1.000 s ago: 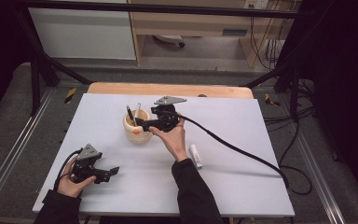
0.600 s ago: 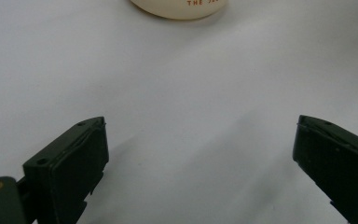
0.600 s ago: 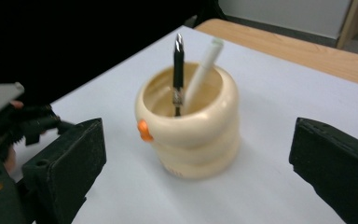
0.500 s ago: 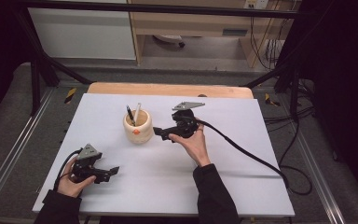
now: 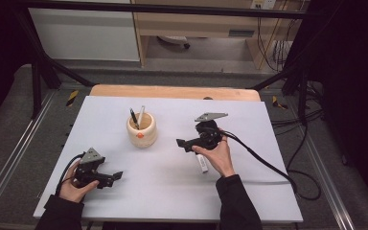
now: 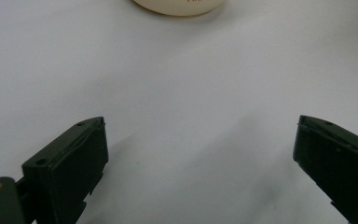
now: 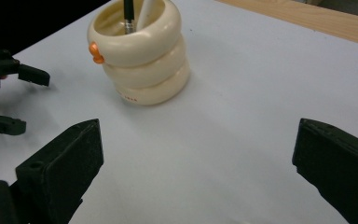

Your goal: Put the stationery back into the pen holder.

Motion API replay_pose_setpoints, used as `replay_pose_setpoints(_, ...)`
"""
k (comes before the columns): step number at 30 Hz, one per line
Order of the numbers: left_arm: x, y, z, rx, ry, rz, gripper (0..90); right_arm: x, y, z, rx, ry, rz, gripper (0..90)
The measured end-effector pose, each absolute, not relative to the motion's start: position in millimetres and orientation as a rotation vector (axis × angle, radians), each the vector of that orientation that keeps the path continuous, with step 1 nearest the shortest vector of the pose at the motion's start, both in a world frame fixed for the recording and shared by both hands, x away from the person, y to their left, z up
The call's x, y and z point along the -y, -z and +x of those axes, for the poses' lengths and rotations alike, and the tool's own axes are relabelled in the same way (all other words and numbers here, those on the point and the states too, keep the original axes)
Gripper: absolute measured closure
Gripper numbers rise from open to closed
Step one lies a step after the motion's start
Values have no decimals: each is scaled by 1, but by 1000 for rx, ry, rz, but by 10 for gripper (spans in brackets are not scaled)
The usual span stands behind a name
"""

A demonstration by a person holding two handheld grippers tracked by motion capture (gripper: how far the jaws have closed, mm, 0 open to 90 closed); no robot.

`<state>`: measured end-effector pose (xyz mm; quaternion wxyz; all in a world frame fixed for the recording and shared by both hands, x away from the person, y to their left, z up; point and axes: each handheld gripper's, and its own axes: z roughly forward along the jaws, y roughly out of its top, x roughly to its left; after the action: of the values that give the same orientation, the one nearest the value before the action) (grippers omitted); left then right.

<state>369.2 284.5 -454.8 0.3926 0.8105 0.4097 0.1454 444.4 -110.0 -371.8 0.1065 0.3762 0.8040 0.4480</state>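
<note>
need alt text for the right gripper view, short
A cream ringed pen holder stands on a white table, holding a black pen and a white one. The right gripper has its two black jaws wide apart with nothing between them; the left gripper sits at the far left.

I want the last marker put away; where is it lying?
In the high view, the white marker lies on the table under the right hand, right of the cup.
</note>
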Motion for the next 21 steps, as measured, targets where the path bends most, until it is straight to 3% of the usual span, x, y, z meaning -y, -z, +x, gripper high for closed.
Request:
replay_pose_setpoints(12,-284,455,369,-1039,-367,2060,33,134,387,426,-2391,-1223,1131,38)
replay_pose_setpoints(17,-283,455,369,-1042,-367,2056,33,143,395,417,-2404,-1219,1132,146)
replay_pose_setpoints(21,-283,455,369,-1040,-368,2060,33,149,402,409,-2434,-1232,1113,293)
